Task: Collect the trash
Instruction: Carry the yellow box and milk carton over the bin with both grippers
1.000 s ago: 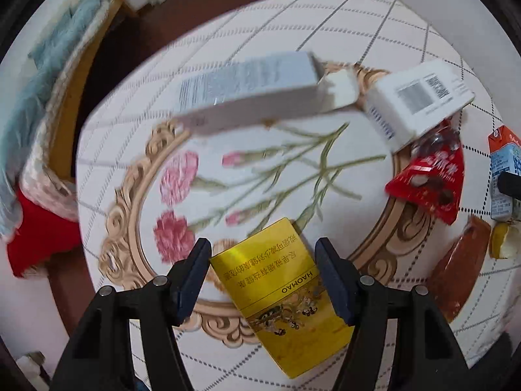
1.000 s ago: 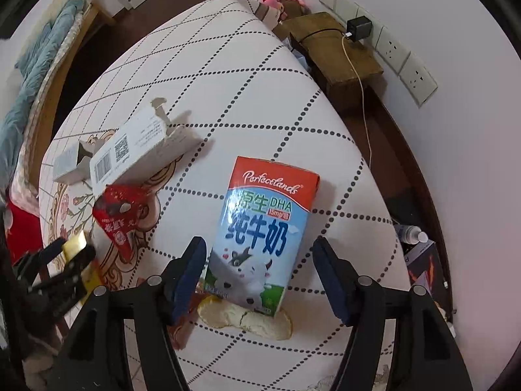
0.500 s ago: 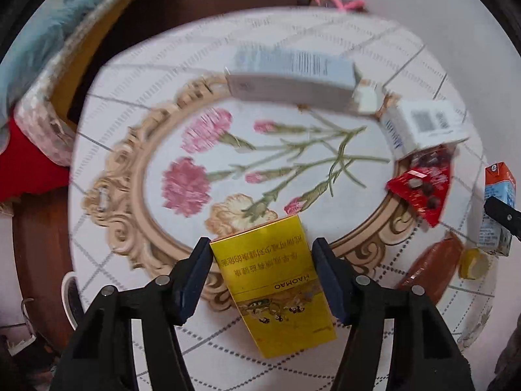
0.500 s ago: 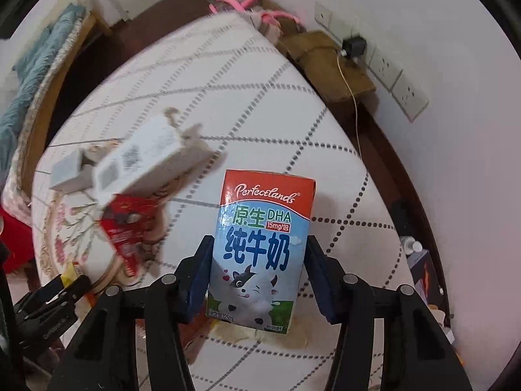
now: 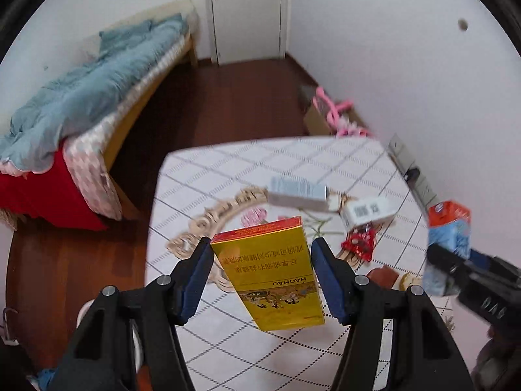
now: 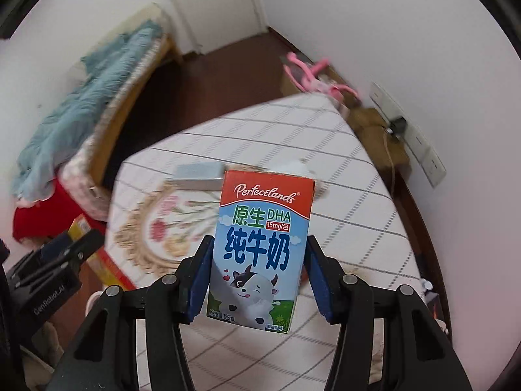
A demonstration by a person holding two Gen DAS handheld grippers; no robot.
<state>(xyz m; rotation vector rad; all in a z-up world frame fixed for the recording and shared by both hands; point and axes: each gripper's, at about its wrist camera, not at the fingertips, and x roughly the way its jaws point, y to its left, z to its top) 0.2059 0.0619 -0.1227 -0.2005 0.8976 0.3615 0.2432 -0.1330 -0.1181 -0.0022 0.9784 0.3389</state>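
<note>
My left gripper (image 5: 262, 275) is shut on a yellow carton (image 5: 272, 270) and holds it in the air above the table (image 5: 228, 169). My right gripper (image 6: 259, 268) is shut on a blue and red milk carton (image 6: 260, 251), also lifted off the table. The milk carton also shows at the right of the left wrist view (image 5: 449, 241), and the yellow carton at the left of the right wrist view (image 6: 97, 254). On the table lie a grey box (image 5: 298, 194), a white barcode box (image 5: 368, 211), a red wrapper (image 5: 358, 246) and a brown packet (image 5: 382, 275).
The table has a white checked cloth with a flower print (image 6: 325, 137). A bed with a blue blanket (image 5: 91, 88) stands at the left. Dark wood floor (image 5: 228, 97) lies beyond, with a door (image 5: 247, 9) at the back. Wall sockets (image 6: 420, 150) are at the right.
Both grippers have risen from the table, each with its carton. The right gripper closed on the milk carton during the lift. The views now tilt up toward the room.
</note>
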